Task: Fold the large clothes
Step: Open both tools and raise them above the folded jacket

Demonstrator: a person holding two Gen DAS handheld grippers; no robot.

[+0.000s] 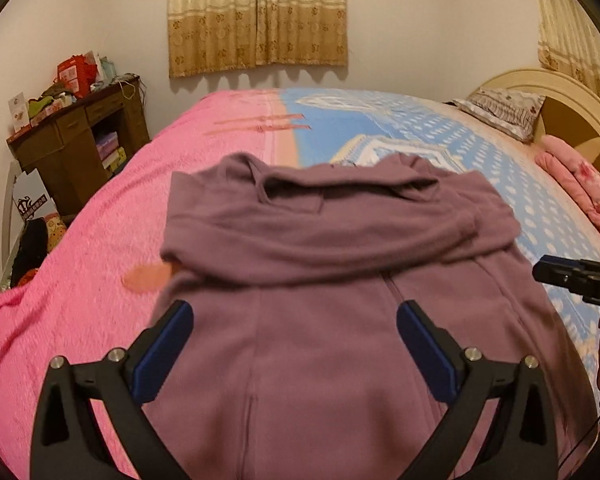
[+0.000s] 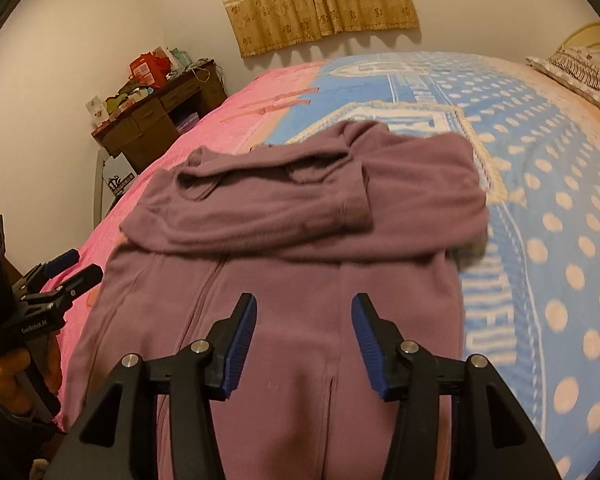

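While a brown cabinet (image 1: 80,148) piled with boxes and clutter stands against the wall at the far left, a bed (image 1: 80,280) fills the rest of both views, its cover pink on the left and blue with pale dots (image 2: 540,200) on the right. Across the seam between the two colours lies the mauve garment (image 1: 320,280), a soft, fleece-like piece spread flat on the bed.

Its near part shows long vertical seams (image 2: 204,320) running away from the cameras. Its far part carries the sleeves (image 2: 300,208), folded crosswise over the body so that they form a thick band from left to right; one cuff (image 2: 354,200) ends near the right edge of that band. The long axis of the garment runs from the cameras toward the curtained wall (image 1: 256,12), with the neck end farthest away.

Over the near left part hangs the left hand-held gripper (image 1: 294,320), its blue-padded fingers (image 1: 168,344) spread wide and holding nothing. To its right, the right hand-held gripper (image 2: 303,316) hovers above the near middle, its fingers also parted and empty. At the far right, a patterned pillow (image 1: 504,112) lies by the cream headboard (image 1: 572,120), with a pink blanket (image 1: 580,192) bunched in front of it.
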